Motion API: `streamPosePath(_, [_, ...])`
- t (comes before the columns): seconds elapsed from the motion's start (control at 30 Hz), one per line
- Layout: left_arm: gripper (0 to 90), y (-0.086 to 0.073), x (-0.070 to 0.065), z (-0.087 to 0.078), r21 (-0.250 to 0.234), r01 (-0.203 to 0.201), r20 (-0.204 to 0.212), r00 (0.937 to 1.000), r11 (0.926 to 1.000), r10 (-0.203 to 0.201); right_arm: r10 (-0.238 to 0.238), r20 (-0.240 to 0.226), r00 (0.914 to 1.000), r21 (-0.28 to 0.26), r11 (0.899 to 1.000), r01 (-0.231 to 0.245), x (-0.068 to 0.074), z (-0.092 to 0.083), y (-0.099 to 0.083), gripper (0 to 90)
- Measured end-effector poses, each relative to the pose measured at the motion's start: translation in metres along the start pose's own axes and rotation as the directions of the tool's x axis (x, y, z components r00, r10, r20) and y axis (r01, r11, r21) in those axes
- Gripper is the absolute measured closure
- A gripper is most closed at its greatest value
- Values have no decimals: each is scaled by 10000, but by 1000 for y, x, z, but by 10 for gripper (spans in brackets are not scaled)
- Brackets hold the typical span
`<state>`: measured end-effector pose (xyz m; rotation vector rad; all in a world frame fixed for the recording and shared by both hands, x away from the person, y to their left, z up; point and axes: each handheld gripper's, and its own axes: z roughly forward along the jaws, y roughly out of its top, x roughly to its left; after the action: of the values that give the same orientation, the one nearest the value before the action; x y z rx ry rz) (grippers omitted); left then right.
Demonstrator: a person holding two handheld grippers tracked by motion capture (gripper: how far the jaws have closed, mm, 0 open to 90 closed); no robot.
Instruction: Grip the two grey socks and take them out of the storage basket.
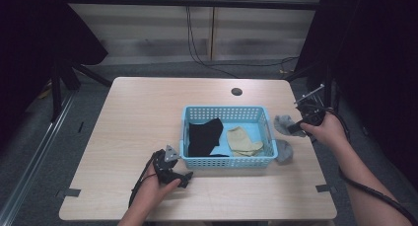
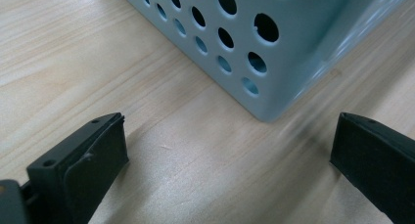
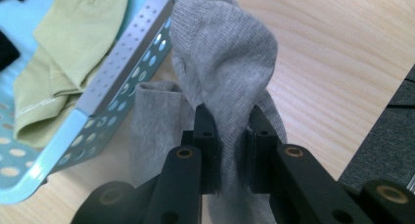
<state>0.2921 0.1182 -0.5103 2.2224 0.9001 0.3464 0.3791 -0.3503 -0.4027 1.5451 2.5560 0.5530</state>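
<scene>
Nearest me, my left gripper (image 1: 173, 172) rests on the table (image 1: 138, 112) just off the near left corner of the blue basket (image 1: 227, 161), its jaws spread wide with nothing between them. If I nudge that hand forward, a jaw could catch the corner and shove the basket out of line.

Further out on the right, my right gripper (image 3: 230, 150) is pinched tight on a fold of the grey sock (image 3: 222, 53), which bunches above the jaws beside the basket's right wall. The bite looks narrow, on a thin pleat of knit, so I judge it could slip free if I swing quickly. A second grey sock (image 3: 151, 126) lies on the table against that wall; its cuff sits close enough to snag and get dragged. Inside the basket lie a black sock (image 1: 204, 136) and a tan sock (image 1: 242, 141). If I lift too low, the dangling grey cloth could drape over the rim.
</scene>
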Motion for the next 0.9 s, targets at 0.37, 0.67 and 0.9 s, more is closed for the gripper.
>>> streamPosePath(0.37, [0,1,0,0,94,-57,-69,10000,9999,57,453,-198,9988,-423,9980,-461,0,5,-7,379])
streamPosePath(0.67, [0,1,0,0,64,-21,-72,10000,10000,21,-113,-213,9997,-811,9967,96,17,-5,-43,265])
streamPosePath(0.9, [0,1,0,0,91,-54,-75,10000,9999,55,-296,-282,9992,-1088,9937,264,34,-7,-72,261])
